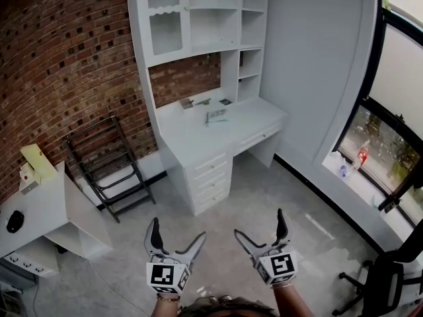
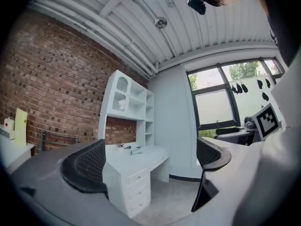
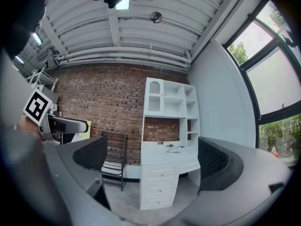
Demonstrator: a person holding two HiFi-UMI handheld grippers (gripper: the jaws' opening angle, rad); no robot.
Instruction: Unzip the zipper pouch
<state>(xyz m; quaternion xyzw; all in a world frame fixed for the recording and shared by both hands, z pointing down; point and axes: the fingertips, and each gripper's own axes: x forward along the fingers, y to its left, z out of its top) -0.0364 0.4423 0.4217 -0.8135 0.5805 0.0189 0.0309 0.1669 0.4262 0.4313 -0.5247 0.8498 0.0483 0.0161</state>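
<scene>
Both my left claw [image 1: 178, 230] and right claw [image 1: 259, 223] stand wide and empty. The zipper pouch [image 1: 216, 115] seems to lie on the far white table [image 1: 192, 140]; I should walk close first.

- At my 12 o'clock stands a white surface [image 1: 192, 140] with drawers, under a tall white shelf unit [image 1: 198, 18].
- A red brick wall [image 1: 66, 58] runs from 9 to 11 o'clock, and a black folding rack [image 1: 112, 167] stands near it.
- Grey floor [image 1: 277, 197] lies below me.
- At 3 o'clock, dark-framed windows [image 1: 403, 78] let in daylight.
- A white ribbed ceiling [image 2: 211, 27] is overhead.
</scene>
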